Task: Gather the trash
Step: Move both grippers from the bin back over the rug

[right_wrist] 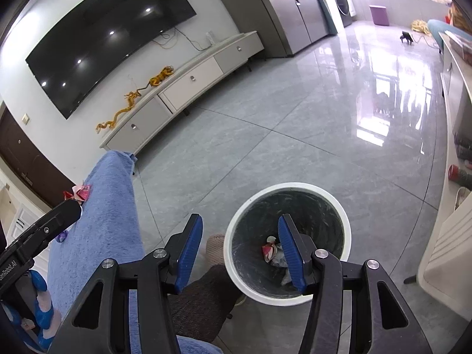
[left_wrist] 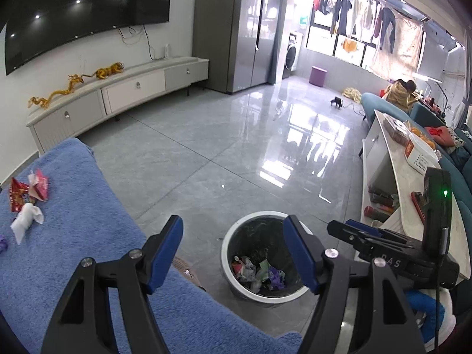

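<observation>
Left gripper [left_wrist: 233, 256]: spread, nothing held | Right gripper [right_wrist: 240, 247]: spread, nothing held | Waste bin [right_wrist: 236, 233]: lower centre (crumpled wrappers inside) | Wrappers [left_wrist: 28, 194]: left, on blue towel [left_wrist: 88, 221]

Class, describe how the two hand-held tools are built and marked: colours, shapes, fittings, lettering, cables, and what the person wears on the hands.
Left tool and right tool match: black angular frames with triangular cut-outs, silver round bolts, and ribbed blue pads on flat fingers. White lettering marks the bodies. The right one carries a black upright block with a green light and a thin black cable. The hand wears a blue and white glove.
</observation>
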`<state>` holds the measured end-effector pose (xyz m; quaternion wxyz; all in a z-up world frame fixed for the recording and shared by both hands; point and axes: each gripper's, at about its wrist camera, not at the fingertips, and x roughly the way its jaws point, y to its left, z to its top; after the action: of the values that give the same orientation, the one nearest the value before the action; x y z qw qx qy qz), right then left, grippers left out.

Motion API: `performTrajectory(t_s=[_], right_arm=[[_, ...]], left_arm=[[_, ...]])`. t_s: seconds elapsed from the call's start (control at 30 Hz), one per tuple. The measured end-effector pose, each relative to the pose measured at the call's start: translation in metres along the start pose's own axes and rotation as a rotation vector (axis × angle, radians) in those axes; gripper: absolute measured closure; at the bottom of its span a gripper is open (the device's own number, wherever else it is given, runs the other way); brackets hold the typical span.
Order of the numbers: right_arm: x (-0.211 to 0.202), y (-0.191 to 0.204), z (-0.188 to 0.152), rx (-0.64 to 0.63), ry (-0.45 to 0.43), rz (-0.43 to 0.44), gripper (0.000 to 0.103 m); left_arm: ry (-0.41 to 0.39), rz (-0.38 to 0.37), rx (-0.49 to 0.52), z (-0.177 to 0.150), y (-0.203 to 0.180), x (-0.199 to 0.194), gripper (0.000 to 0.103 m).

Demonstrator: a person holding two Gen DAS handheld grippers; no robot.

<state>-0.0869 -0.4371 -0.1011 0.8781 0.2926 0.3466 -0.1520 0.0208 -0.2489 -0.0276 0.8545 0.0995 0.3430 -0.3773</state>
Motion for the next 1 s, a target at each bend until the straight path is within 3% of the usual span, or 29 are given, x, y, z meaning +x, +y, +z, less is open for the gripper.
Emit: performTrajectory(t_s=[0.53, 0.73, 1.0], right_arm=[[-0.022, 0.077, 0.007, -0.158, -0.011, 0.002, 0.050], [-0.014, 0.123, 0.004, -0.261, 0.019, 0.005, 0.050], [0.009, 0.188, -0.008, -0.395, 0.089, 0.033, 0.050]], left_arm=[[-0.102, 0.078, -0.106, -0.019, 0.070, -0.058, 0.034], [-0.143, 0.152, -0.178, -0.035, 0.124, -0.081, 0.034], [-0.103, 0.236, -0.278, -0.068, 0.207, -0.091, 0.034]])
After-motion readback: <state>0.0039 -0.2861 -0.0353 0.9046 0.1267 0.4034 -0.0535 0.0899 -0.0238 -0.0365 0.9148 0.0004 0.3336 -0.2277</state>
